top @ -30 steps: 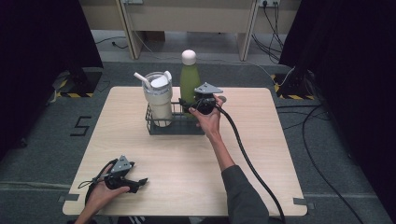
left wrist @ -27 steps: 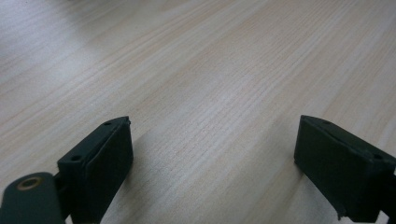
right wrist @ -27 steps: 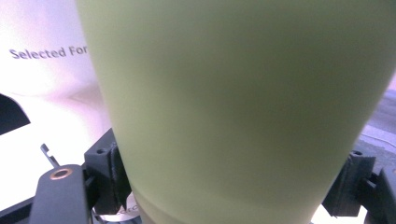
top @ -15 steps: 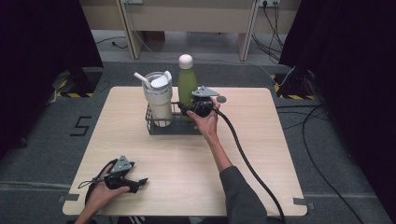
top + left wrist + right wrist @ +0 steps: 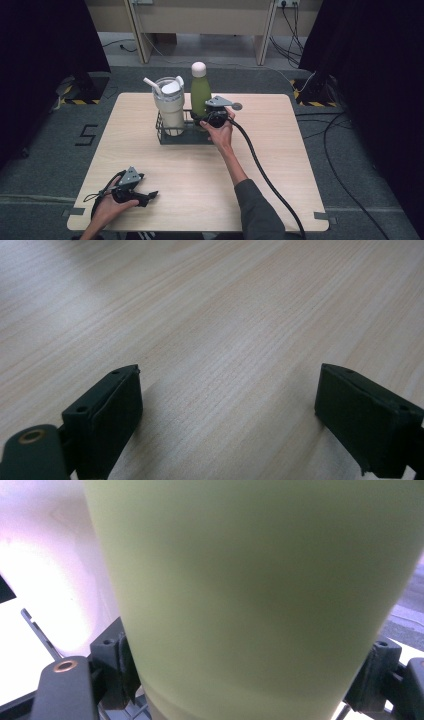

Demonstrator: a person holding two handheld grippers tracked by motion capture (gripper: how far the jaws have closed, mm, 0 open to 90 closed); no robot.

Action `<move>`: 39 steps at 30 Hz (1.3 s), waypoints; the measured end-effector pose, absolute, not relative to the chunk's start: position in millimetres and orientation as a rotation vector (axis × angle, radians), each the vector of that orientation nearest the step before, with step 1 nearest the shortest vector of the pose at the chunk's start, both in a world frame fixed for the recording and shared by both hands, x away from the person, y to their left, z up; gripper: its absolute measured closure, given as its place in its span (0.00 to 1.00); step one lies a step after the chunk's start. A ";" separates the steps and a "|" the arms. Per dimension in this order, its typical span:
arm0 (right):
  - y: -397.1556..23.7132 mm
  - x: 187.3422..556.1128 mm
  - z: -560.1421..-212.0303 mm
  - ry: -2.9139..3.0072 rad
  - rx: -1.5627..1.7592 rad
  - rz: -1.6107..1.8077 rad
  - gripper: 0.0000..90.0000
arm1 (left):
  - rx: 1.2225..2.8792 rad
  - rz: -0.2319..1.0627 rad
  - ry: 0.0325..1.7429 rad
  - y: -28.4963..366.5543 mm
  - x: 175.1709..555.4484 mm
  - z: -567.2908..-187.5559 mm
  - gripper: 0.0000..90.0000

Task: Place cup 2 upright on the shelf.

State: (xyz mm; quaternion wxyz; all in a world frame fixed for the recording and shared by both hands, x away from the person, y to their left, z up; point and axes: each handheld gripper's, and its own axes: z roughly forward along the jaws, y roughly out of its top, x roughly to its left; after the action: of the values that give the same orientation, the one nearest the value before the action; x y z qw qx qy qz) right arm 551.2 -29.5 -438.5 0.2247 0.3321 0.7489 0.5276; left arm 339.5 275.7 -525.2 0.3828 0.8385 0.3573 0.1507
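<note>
While the right hand-held gripper clamps the lower body of the green bottle, its two black jaws press against opposite sides of the bottle wall, as the right gripper view confirms. The right hand holds the tool level, with the cable trailing back across the worktop.

Change noted: compared with a second ago, the bottle and its white cap sit lower in the high view, and the gripper has come down with them. The bottle stands upright in the right-hand side of the dark wire rack, just beside the white tumbler with its straw, which occupies the left-hand side. Bottle and tumbler look close enough to touch, though the high view does not settle this.

Meaning for the work: the lowering step appears nearly complete. Whether the bottle base already rests on the rack floor is probably hidden behind the gripper and the rack wires, so seating should be confirmed before release. The next move likely calls for spreading the jaws and drawing the tool straight back, clear of the rack rim, so as not to tip the bottle toward the tumbler.

The left hand-held gripper lies idle on the worktop near the front left corner, jaws spread wide with nothing between them.
</note>
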 end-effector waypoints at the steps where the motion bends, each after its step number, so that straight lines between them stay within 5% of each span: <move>1: -30.2 551.5 -439.1 2.065 0.916 1.454 0.23 | 2.138 0.385 0.911 275.8 339.5 -525.2 0.12; 39: -30.2 548.8 -451.9 2.070 0.880 1.431 0.22 | 2.138 0.385 0.909 275.8 339.2 -525.2 0.12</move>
State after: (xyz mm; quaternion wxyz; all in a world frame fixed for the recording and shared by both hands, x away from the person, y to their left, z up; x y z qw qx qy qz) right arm 548.8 -30.2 -451.9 0.2356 0.3210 0.7546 0.5217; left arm 339.2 275.8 -525.2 0.3830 0.8386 0.3567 0.1510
